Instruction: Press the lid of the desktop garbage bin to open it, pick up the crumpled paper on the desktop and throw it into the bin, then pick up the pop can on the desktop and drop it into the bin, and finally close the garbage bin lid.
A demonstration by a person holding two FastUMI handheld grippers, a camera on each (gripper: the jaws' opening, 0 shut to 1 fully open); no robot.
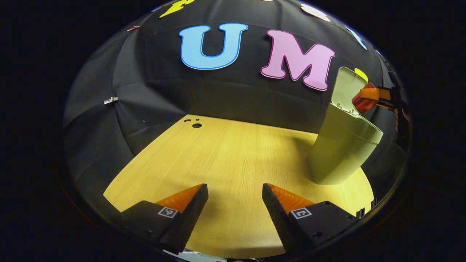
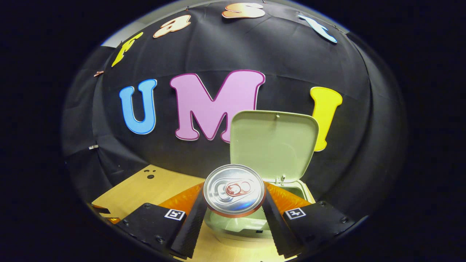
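Note:
A pale green bin [image 1: 342, 149] stands at the right of the wooden table, its lid [image 1: 346, 89] tipped up and open. In the left gripper view the red pop can [image 1: 362, 102] hangs over the bin's mouth, held by the other gripper [image 1: 378, 95]. My left gripper [image 1: 235, 194] is open above bare tabletop, left of the bin. In the right gripper view my right gripper [image 2: 235, 203] is shut on the pop can [image 2: 234, 190], whose silver top faces the camera. The open bin [image 2: 255, 223] sits just below and beyond it, lid [image 2: 273, 143] upright behind. I see no crumpled paper.
The wooden table [image 1: 225, 153] has small holes [image 1: 196, 124] near its far left corner. Black cloth wall rises close behind the table and bin. A hand [image 1: 402, 118] shows at the far right of the left gripper view.

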